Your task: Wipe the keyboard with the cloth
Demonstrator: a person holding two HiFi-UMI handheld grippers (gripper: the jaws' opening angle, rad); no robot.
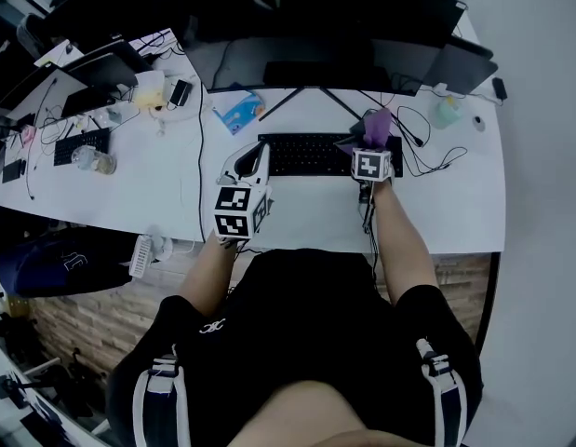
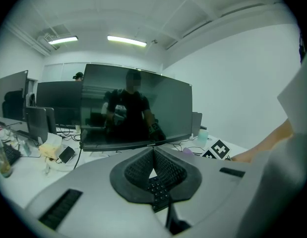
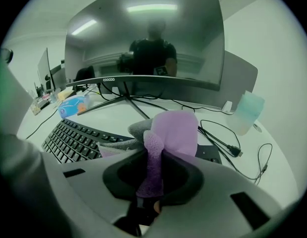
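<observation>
The black keyboard [image 1: 311, 154] lies on the white desk [image 1: 176, 189] in front of the monitor. My right gripper [image 1: 373, 149] hovers over the keyboard's right end, shut on a purple cloth [image 1: 378, 124]. In the right gripper view the cloth [image 3: 175, 133] bulges up out of the jaws of that gripper [image 3: 152, 150], with the keyboard [image 3: 74, 140] to its left. My left gripper [image 1: 254, 162] sits at the keyboard's left end, jaws pressed together and holding nothing. In the left gripper view its tips [image 2: 154, 151] meet, and some keys [image 2: 157, 190] show through the gap below them.
A wide curved monitor [image 1: 315, 35] stands behind the keyboard on a V-shaped foot. Cables [image 1: 427, 152] trail right of the keyboard, with a pale green bottle [image 1: 446, 110] beyond. A blue packet [image 1: 239, 112] lies back left. Another keyboard [image 1: 81, 145] and clutter fill the desk's left.
</observation>
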